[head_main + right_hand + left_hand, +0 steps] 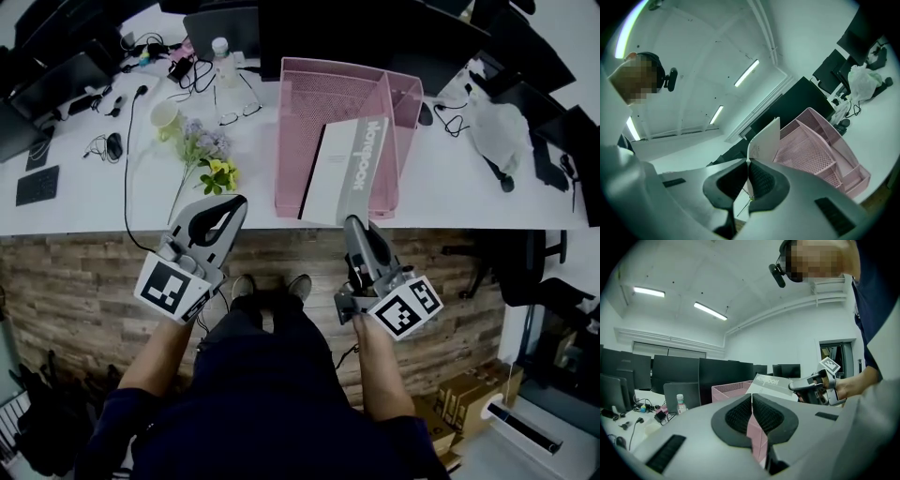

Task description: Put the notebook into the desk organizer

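1. Jaws of the right gripper (747,165) are pressed together on the near edge of the notebook (765,137). It is a thin pinch, and the pale cover stands up between the pads.
2. The left gripper (752,401) has its jaws closed on each other with nothing between them. In the head view it hangs (232,204) at the front edge of the table (75,206), left of the notebook and not touching it.
3. In the head view the notebook (339,169) slants over the front of the pink desk organizer (292,131). Its far end is above the mesh by the long divider. Its near end sticks out past the table edge in the right gripper (352,225). I cannot tell whether it already rests on the mesh.
4. The notebook is probably light and thin, with a cover stiff enough to keep its shape when held by one edge. The smooth cover may slide in so narrow a bite, and loose pages could fan open. A hold near the spine, about midway along, would likely steady it best.
5. The organizer is wire mesh, with one wide bay on the left and narrower bays on the right. Nothing shows inside it apart from the notebook above. A cup (166,117) stands further left on the table, and its contents cannot be seen.
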`<state>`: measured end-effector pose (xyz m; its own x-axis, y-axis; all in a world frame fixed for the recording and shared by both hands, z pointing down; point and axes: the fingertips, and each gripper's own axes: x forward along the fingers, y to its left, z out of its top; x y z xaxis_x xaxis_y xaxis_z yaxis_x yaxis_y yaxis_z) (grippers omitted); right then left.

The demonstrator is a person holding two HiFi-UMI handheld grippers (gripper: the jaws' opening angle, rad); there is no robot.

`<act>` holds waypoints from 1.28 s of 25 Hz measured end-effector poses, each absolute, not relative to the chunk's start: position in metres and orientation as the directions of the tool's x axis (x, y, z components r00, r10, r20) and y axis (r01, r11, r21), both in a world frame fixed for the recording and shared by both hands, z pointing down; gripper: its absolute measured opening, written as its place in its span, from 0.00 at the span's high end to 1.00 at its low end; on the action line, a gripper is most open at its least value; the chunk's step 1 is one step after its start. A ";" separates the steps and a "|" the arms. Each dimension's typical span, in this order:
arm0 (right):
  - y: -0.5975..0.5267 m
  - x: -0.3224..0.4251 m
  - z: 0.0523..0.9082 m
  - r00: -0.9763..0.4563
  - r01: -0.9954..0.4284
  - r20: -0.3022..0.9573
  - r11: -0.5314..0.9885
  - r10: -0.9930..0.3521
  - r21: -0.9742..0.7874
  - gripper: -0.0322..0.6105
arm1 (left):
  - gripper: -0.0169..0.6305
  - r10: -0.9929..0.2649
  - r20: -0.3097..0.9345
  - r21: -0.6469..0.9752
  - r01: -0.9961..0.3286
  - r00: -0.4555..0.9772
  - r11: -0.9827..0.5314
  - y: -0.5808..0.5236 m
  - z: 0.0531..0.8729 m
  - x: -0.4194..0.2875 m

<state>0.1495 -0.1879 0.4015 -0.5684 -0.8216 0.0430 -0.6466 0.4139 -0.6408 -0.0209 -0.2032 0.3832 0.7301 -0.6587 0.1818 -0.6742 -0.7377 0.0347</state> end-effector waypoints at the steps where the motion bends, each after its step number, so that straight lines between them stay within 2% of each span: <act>1: -0.188 0.151 0.404 -0.566 -0.645 0.046 0.407 -0.823 -0.646 0.94 | 0.92 -0.660 0.183 0.035 -0.676 0.729 -0.736 -0.203 0.384 -0.020; 14: -0.182 0.173 0.429 -0.538 -0.609 0.059 0.339 -0.841 -0.717 0.93 | 0.92 -0.661 0.207 0.044 -0.682 0.721 -0.730 -0.189 0.394 -0.012; 32: -0.186 0.191 0.471 -0.491 -0.567 0.130 0.203 -0.862 -0.798 0.85 | 0.92 -0.656 0.255 0.061 -0.689 0.710 -0.722 -0.181 0.414 -0.012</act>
<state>0.1908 -0.1855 0.4710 -0.4909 -0.8615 0.1296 -0.5672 0.2031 -0.7982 -0.0116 -0.1814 0.4135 0.7100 -0.6564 0.2550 -0.6893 -0.7219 0.0610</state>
